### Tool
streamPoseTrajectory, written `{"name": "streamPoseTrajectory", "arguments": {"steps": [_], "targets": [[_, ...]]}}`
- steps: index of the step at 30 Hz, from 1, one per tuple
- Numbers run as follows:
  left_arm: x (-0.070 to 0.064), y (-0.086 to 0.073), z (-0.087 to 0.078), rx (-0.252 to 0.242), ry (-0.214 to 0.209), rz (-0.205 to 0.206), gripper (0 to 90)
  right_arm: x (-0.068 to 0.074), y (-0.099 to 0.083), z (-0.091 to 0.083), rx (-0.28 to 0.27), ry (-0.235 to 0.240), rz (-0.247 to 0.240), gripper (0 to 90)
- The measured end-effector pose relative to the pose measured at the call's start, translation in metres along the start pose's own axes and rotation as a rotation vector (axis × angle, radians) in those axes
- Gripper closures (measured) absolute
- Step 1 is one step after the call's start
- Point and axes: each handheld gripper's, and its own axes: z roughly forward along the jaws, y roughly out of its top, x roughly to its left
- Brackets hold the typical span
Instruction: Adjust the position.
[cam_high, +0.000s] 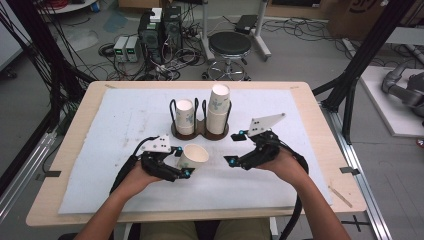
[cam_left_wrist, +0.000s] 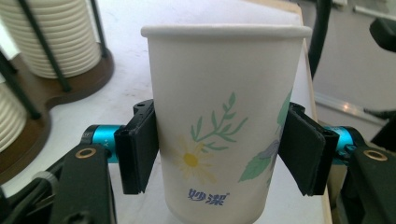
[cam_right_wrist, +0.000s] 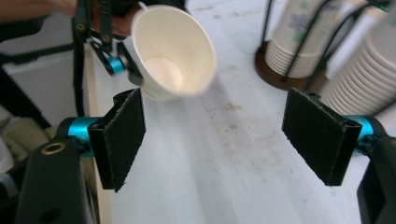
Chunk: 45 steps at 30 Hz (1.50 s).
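The left tongs (cam_high: 184, 161) were clamped on a single paper cup (cam_high: 193, 157), one pad on each side of its wall, as the left gripper view confirmed (cam_left_wrist: 224, 140). The cup was held just above the white surface (cam_high: 125, 125), tilted with its mouth toward the right tongs (cam_high: 237, 148), near the middle of the surface and in front of the cup holder (cam_high: 200, 131). That holder stood farther back, with a short stack (cam_high: 184, 116) in its left ring and a taller stack (cam_high: 218, 107) in its right.

The right tongs stood apart and empty, to the right of the cup and not touching it; the right gripper view showed the cup's open mouth (cam_right_wrist: 173, 51) ahead of the two pads.

Judgement: the step in hand appeared to be carrying one cup, either fresh from a stack or bound for one; which could not be told. The next move would call for keeping a light clamp so the thin wall does not crush, and for levelling the cup before it is set down or stacked.
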Motion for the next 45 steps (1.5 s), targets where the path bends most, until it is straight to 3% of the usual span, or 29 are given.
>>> {"name": "streamPoseTrajectory", "arguments": {"steps": [8, 13, 22, 32, 36, 40, 45], "targets": [[0.008, -0.014, -0.016, -0.085, 0.064, -0.033, 33.5, -0.008, -0.048, -0.015, -0.069, -0.128, 0.116, 22.1], [0.012, -0.019, -0.023, -0.143, 0.100, -0.044, 33.3, -0.009, -0.068, -0.018, -0.110, -0.216, 0.140, 22.1], [0.015, -0.022, -0.036, -0.260, 0.144, -0.051, 33.2, -0.009, -0.086, -0.020, -0.172, -0.299, 0.166, 22.2], [0.017, -0.029, -0.051, -0.351, 0.198, -0.035, 32.9, -0.011, -0.096, -0.024, -0.172, -0.342, 0.178, 23.0], [0.017, -0.032, -0.055, -0.382, 0.216, -0.005, 32.9, -0.012, -0.098, -0.026, -0.185, -0.354, 0.178, 23.0], [0.018, -0.034, -0.058, -0.392, 0.236, 0.017, 32.9, -0.012, -0.098, -0.028, -0.190, -0.360, 0.181, 23.0], [0.021, -0.037, -0.063, -0.403, 0.266, 0.010, 32.4, -0.013, -0.099, -0.030, -0.198, -0.368, 0.183, 23.0]]}}
